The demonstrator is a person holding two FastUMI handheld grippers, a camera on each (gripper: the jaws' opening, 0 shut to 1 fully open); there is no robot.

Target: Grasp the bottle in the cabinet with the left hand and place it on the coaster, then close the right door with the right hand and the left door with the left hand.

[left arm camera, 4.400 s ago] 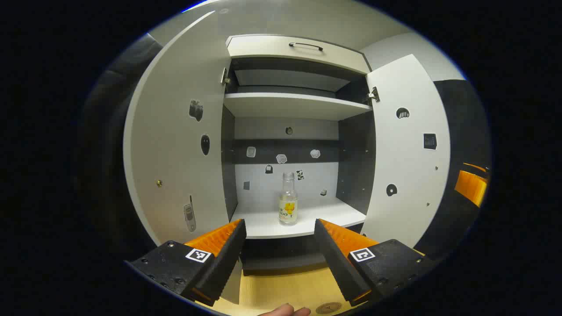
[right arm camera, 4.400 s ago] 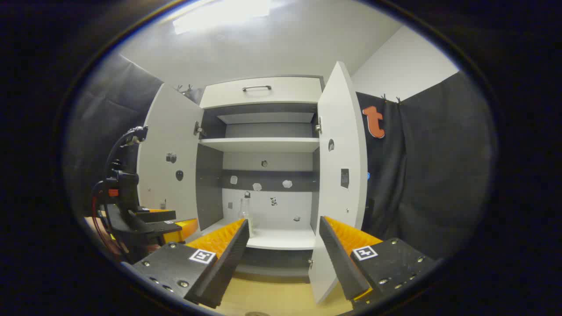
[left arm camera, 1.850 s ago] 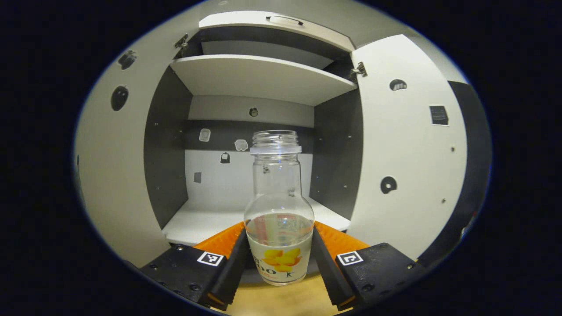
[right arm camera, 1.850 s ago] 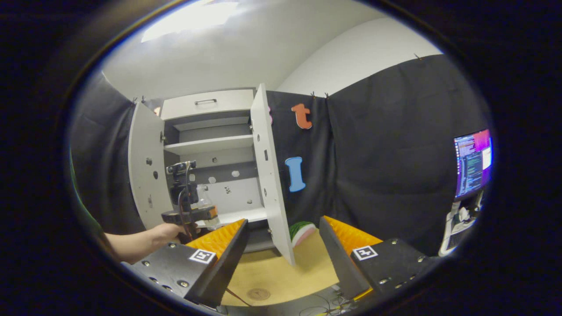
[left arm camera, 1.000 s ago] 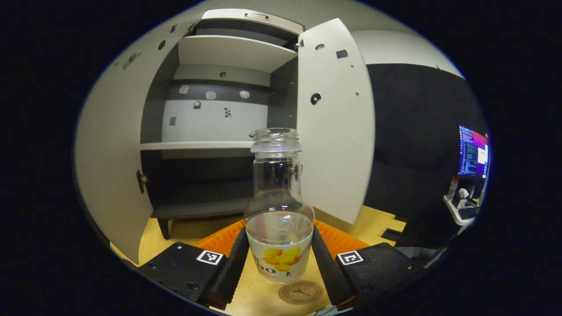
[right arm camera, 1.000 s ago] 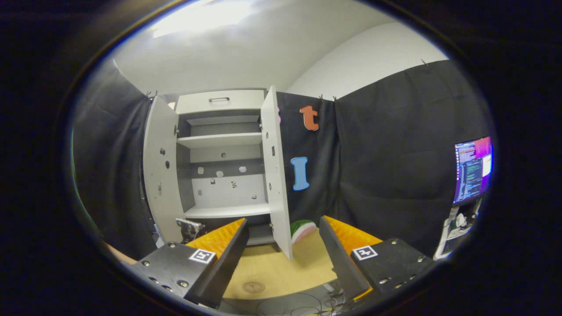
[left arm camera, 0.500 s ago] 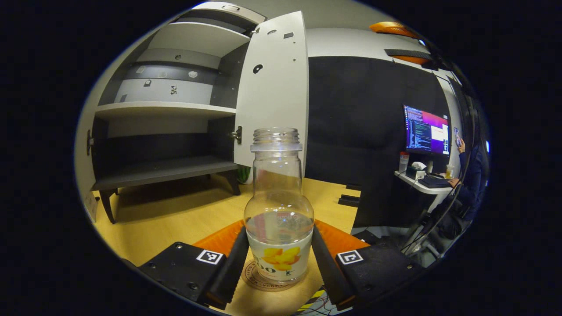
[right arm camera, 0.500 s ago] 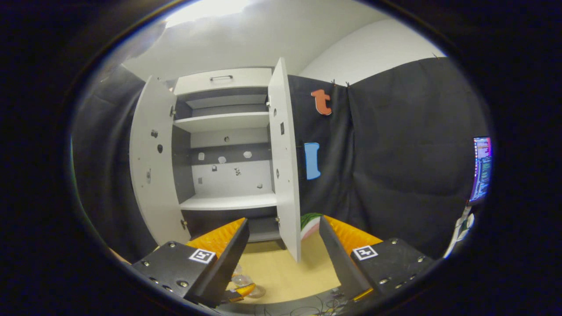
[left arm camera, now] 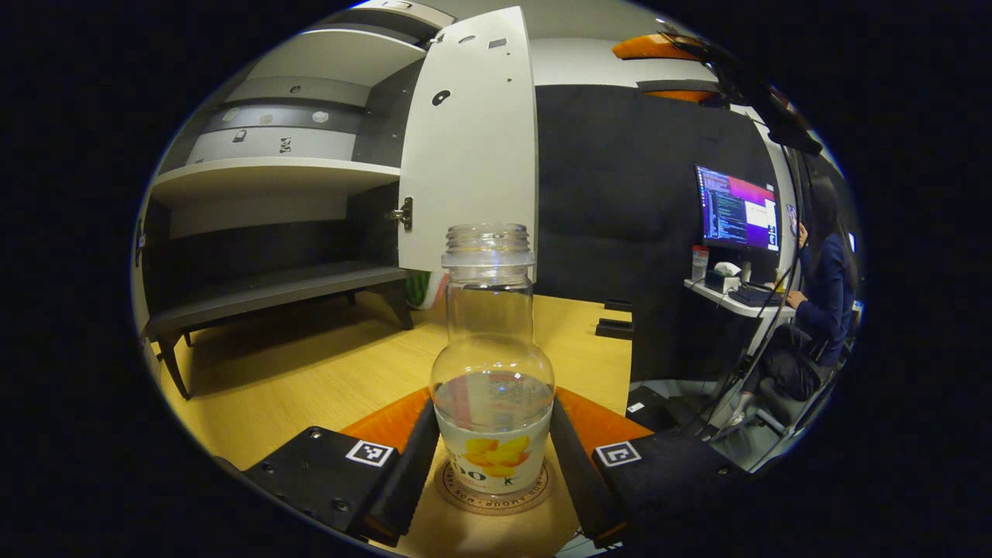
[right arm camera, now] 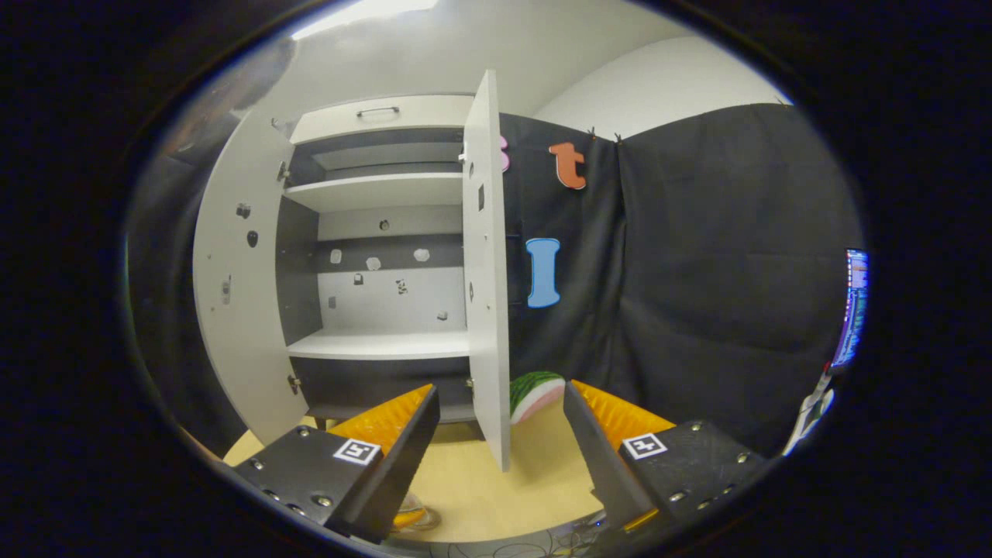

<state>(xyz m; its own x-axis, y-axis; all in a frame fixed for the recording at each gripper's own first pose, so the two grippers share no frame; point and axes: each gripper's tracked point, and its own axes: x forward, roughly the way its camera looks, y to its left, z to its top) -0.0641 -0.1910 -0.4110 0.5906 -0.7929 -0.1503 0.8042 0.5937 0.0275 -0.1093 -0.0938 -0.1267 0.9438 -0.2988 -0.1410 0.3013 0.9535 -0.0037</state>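
A clear glass bottle (left arm camera: 493, 372) with a yellow flower label stands upright on the round brown coaster (left arm camera: 535, 490) on the wooden table. My left gripper (left arm camera: 493, 434) is shut on its lower body, one finger pressing each side. The white cabinet (right arm camera: 380, 194) stands open, its middle shelf bare. Its right door (right arm camera: 487, 271) faces me edge-on and its left door (right arm camera: 236, 271) is swung wide. My right gripper (right arm camera: 500, 457) is open in front of the right door's lower edge, holding nothing. A bit of the bottle (right arm camera: 409, 518) shows beside its left finger.
A watermelon-slice toy (right arm camera: 535, 390) lies on the table (right arm camera: 496, 496) behind the right door. In the left gripper view, a lit monitor (left arm camera: 736, 209) and a seated person (left arm camera: 814, 310) are off to the right, beyond the table's edge.
The left gripper closed on the bottle in the cabinet, carried it out and down, and it now rests on the coaster. The right gripper swung back toward the right door.
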